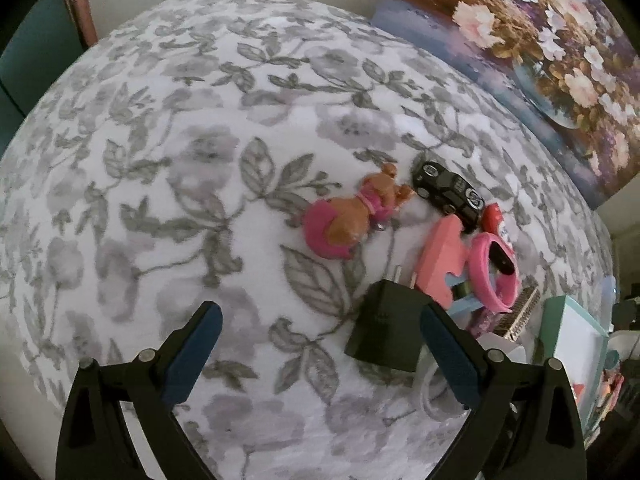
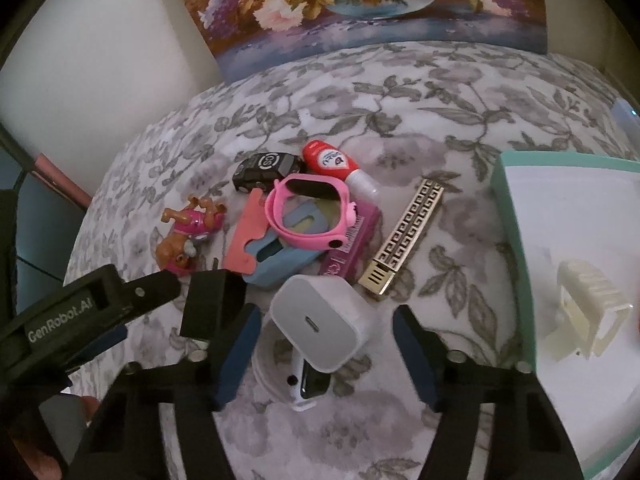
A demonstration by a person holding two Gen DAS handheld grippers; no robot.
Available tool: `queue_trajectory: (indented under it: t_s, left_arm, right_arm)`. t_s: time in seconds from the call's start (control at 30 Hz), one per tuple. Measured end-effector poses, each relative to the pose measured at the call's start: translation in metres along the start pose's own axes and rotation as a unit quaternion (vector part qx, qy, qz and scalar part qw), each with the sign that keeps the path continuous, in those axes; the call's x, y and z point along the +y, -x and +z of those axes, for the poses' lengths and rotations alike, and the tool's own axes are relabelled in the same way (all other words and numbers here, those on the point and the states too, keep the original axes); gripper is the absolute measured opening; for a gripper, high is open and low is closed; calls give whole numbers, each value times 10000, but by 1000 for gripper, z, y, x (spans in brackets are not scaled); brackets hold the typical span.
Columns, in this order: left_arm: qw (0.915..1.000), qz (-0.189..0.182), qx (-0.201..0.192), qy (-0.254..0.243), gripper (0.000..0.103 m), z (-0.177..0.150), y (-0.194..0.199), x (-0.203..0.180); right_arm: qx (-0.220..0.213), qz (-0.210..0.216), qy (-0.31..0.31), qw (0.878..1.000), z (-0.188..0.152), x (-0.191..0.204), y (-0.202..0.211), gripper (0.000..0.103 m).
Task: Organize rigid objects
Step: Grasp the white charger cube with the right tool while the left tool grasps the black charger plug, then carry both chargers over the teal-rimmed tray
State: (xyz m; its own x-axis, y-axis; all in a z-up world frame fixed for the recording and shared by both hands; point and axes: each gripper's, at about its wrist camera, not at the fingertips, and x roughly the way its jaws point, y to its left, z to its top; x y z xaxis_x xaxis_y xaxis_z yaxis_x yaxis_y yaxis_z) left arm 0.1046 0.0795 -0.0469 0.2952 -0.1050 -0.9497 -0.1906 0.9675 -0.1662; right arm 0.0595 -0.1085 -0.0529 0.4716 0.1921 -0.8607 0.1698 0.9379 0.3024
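Note:
A heap of small things lies on the floral bedspread. My left gripper is open low over it, and a black charger plug lies between its fingers, close to the right pad. My right gripper is open around a white charger cube, with a narrow gap at each pad. The cube rests on a white watch. Beyond lie a toy dog, a black toy car, a pink watch and a red bottle.
A teal box with a white inside stands at the right and holds a cream hair claw. A gold patterned comb and a magenta packet lie beside the heap. A flower painting leans at the back.

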Motion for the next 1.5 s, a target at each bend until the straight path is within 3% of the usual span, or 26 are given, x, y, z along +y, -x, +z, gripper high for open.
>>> queue_trajectory:
  t_s: [0.13,0.47,0.53,0.67,0.73,1.03,1.2,1.5]
  left_arm:
    - [9999,-104,80,-94,95,-1,-5,-6]
    - [9983,-330,337,-342,81,-5,-21,-22]
    - [9977,-375,390,-402,63,-6,-24,-24]
    - [9971,-405,430,-488,55,-7,-28,-29]
    - [9967,-389,437,-558,45,-7,-30,-31]
    - [9959,-112,334,-831,44,-9,-35,-43]
    - [9970,-156,303,-701,44,-9,-30,-38]
    - [9982,-246,-185,-519,44,4,5,-29]
  right_arm:
    - [-29,-110,55,9999,0,2,-3,57]
    - [-82,-8,-49,10000,3,-3,-3,56]
    - [-78,22,-78,9999,3,-3,-3,55]
    - [-52,25,-145,9999,3,-9,-2,49]
    - [-40,114,-241,9996,3,-13,-2,49]
    - [-3,238,-444,9987,3,-20,-2,46]
    - [4,240,-418,9988,3,-20,0,46]
    - [-143,326,-509,9981,8,-28,16,46]
